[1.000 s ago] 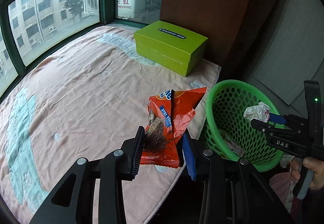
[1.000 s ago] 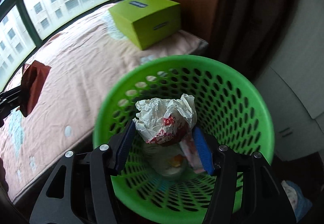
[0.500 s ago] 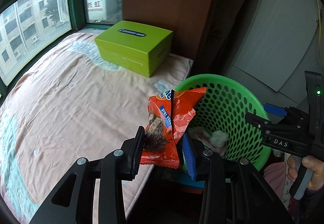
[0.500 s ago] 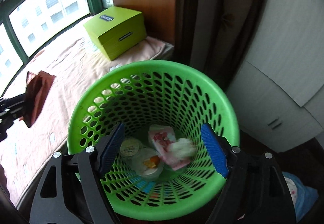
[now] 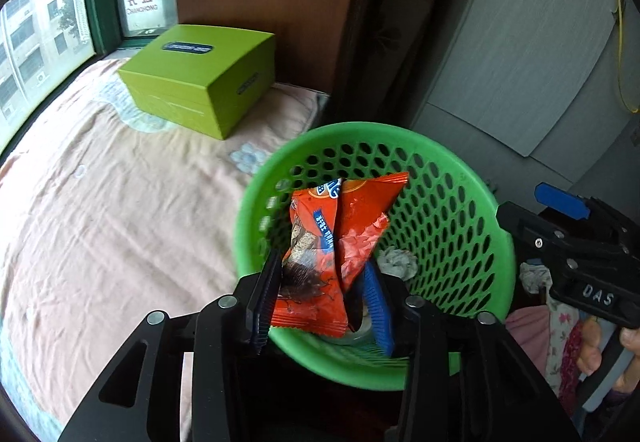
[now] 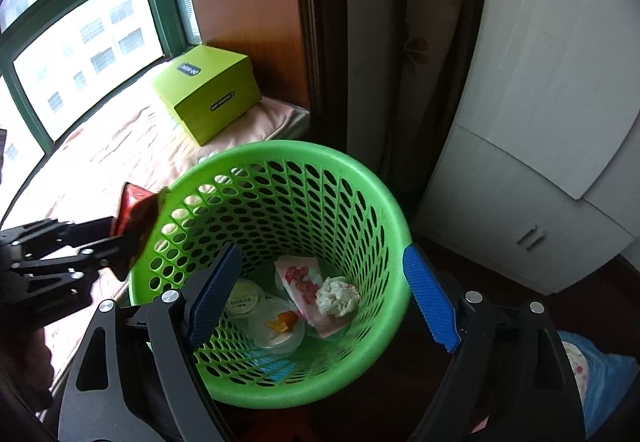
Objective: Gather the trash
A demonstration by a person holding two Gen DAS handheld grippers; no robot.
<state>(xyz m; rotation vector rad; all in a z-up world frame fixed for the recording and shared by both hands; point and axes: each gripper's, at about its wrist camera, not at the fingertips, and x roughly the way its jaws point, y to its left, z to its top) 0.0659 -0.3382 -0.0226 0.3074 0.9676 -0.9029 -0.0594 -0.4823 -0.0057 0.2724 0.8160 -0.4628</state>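
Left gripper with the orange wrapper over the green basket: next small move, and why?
Probably just finish releasing: the left gripper has its jaws opening, the orange snack wrapper is between them above the green basket, so it should drop in beside the crumpled paper.

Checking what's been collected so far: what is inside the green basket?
On the green basket's floor: a crumpled paper ball, a pink wrapper, and two round lidded cups. Anything beneath them is covered.
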